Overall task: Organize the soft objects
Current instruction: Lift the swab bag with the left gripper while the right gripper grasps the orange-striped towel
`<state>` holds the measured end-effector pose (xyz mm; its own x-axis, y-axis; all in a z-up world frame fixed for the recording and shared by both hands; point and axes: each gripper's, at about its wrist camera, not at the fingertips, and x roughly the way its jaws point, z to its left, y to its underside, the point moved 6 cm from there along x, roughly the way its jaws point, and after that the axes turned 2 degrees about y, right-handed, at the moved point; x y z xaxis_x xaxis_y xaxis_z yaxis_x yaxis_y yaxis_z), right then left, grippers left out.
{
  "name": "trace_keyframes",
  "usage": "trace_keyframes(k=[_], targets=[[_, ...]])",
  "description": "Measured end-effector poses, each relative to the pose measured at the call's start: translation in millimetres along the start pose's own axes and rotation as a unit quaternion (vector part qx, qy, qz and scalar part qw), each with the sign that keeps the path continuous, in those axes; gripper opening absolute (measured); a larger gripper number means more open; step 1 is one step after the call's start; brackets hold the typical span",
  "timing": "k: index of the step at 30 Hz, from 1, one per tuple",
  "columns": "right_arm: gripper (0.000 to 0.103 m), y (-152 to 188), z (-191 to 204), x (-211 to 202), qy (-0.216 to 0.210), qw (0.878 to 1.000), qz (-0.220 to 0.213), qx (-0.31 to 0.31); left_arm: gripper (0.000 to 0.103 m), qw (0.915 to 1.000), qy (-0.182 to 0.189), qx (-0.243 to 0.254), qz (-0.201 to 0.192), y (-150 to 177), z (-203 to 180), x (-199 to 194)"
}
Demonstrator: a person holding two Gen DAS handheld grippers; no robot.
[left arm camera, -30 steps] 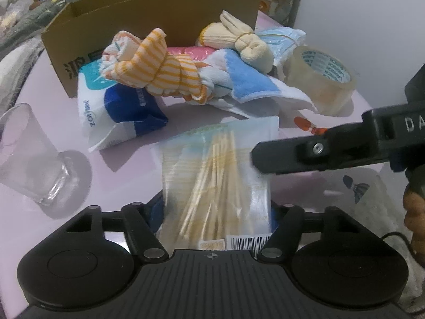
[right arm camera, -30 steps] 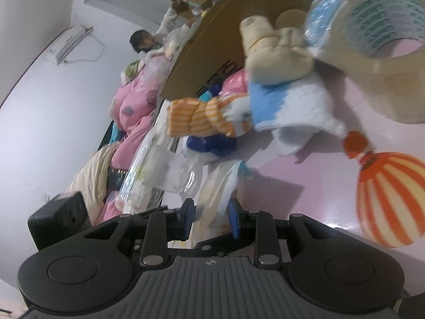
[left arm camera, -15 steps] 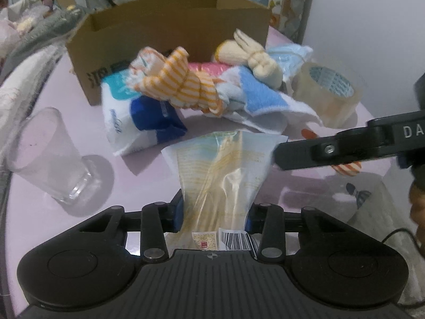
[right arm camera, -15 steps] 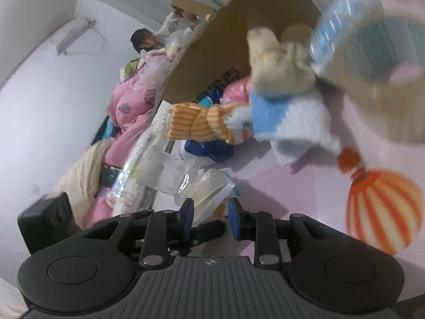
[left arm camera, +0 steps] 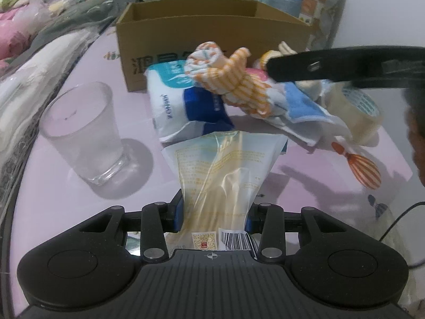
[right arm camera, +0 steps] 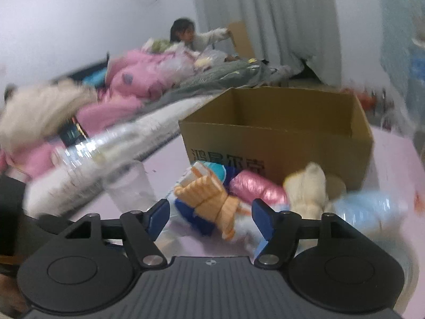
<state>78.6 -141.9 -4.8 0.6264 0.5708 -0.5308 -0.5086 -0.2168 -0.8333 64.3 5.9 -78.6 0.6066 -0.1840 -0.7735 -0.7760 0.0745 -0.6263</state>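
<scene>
My left gripper (left arm camera: 212,212) is shut on the near end of a clear bag of thin pale sticks (left arm camera: 220,164), which slopes down to the pink table. Behind it lies a pile of soft things: an orange-striped cloth bundle (left arm camera: 233,79) (right arm camera: 209,199), a blue-and-white tissue pack (left arm camera: 180,106), a blue-edged towel (left arm camera: 305,109), a pink roll (right arm camera: 255,191) and a cream bundle (right arm camera: 305,188). My right gripper (right arm camera: 211,218) hovers above the pile, its jaws opening with nothing between the pads. One of its black fingers (left arm camera: 332,63) crosses the left wrist view.
An open cardboard box (left arm camera: 212,26) (right arm camera: 279,138) stands just behind the pile. A glass tumbler (left arm camera: 85,133) (right arm camera: 130,188) is on the left, and a roll of clear tape (left arm camera: 356,114) on the right. Bedding and a person are in the background.
My left gripper closed on the bag and raised its near end. My right gripper let go of the bag, rose, rolled upright and widened its jaws.
</scene>
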Motion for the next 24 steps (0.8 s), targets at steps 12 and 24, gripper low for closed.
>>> trace_keyframes(k=[12,24], targets=[[0.044,4,4,85,0.001,0.988,0.078,-0.13,0.04,0.9998,0.0,-0.017,-0.006,2,11,1],[0.044,-19,-13,10,-0.072,0.997,0.01,0.035,0.039,0.9984,0.0,-0.001,-0.056,-16,-4,-62]])
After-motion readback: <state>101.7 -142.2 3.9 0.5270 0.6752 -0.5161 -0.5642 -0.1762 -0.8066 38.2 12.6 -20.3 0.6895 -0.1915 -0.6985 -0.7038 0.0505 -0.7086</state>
